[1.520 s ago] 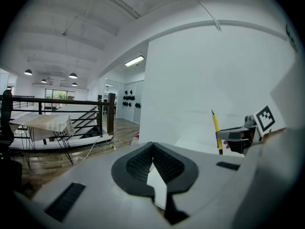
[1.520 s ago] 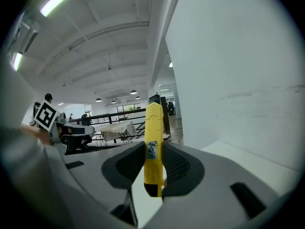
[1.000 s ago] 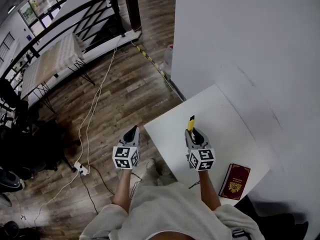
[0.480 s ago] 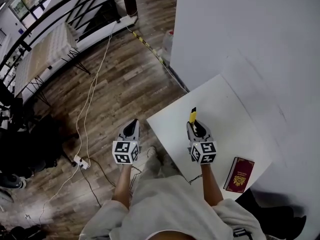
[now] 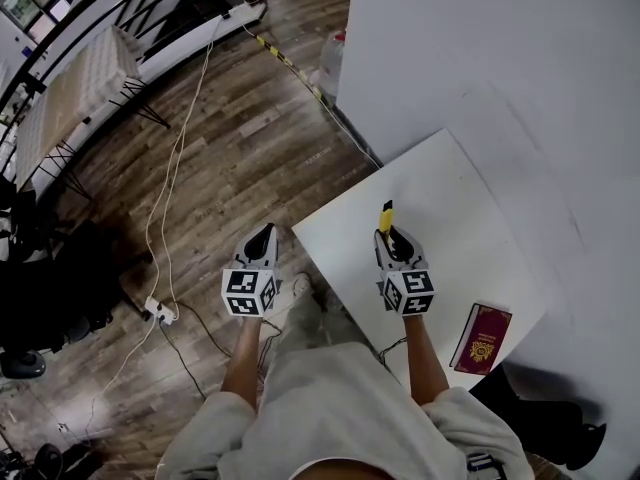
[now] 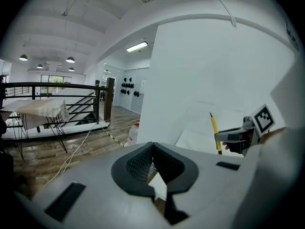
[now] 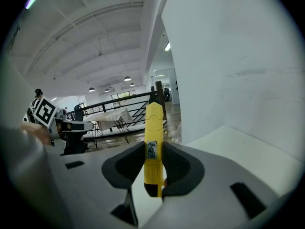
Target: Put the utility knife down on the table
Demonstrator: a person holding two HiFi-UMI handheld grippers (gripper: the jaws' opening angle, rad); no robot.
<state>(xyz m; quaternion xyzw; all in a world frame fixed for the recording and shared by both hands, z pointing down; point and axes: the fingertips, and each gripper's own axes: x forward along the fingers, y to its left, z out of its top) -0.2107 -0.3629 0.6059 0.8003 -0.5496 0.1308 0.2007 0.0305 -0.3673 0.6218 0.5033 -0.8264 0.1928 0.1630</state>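
1. Floor (image 5: 230, 158) & wall (image 5: 500, 58): wood boards and a white partition frame the scene. A cable (image 5: 165, 218) trails over the boards.
2. Table (image 5: 450, 208): small white top, the drop-off spot. Step in hand, by the look of it: carrying the utility knife (image 5: 385, 218) in over the top's near-left part, release not yet made.
3. Person (image 5: 330, 408): seen from above, both forearms out, one tool per hand.
4. R gripper (image 5: 390, 240): over the table, jaws pinching the knife's lower body.
5. L gripper (image 5: 264, 234): just off the table's left edge, over the floor, jaws pressed together w/ nothing btwn them; looks idle.
6. Red booklet (image 5: 480, 336): lies by the table's near-right corner, well apart from the knife.
7. Knife: yellow, most of it sticking out past the jaw tips. Next move prob. calls for lowering it flat onto bare tabletop, spreading the jaws, then backing off w/o dragging it toward the edge.
8. Views: only the head view shows the booklet & where both tools sit vs. the table. R gripper view alone shows the pinch close up. L gripper view shows the knife side-on, tip up. No view settles whether the knife touches the top.
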